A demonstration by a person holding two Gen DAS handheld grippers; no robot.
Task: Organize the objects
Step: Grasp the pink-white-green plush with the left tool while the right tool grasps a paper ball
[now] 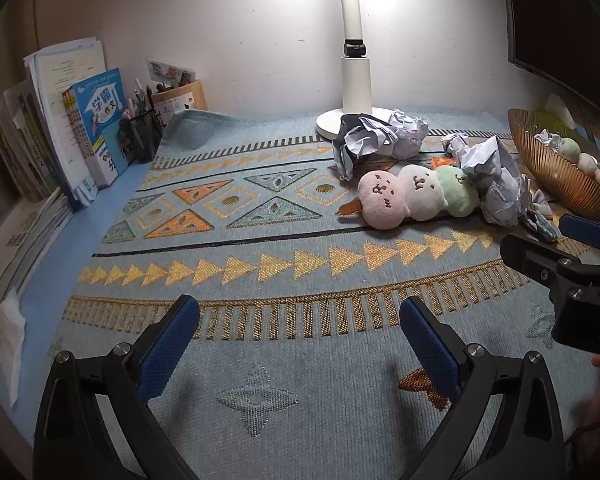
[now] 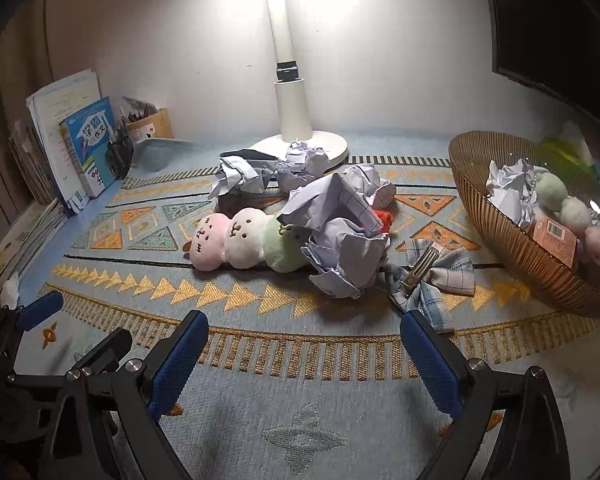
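Observation:
A three-ball plush toy (image 1: 416, 196) (image 2: 244, 242) in pink, white and green lies on the patterned mat. Crumpled paper balls (image 1: 384, 136) (image 2: 340, 240) lie around it. A plaid bow hair clip (image 2: 432, 276) lies right of the paper. A gold wire basket (image 2: 496, 220) (image 1: 540, 160) at the right holds a second plush (image 2: 572, 208) and crumpled paper. My left gripper (image 1: 300, 344) is open and empty above the mat's near part. My right gripper (image 2: 304, 356) is open and empty, near the hair clip; it also shows in the left wrist view (image 1: 560, 248).
A white desk lamp (image 1: 354, 80) (image 2: 296, 120) stands at the back. Books (image 1: 80, 132) (image 2: 72, 148) and a pen holder (image 1: 140, 136) stand at the left. A dark monitor edge (image 2: 552, 20) hangs at the upper right.

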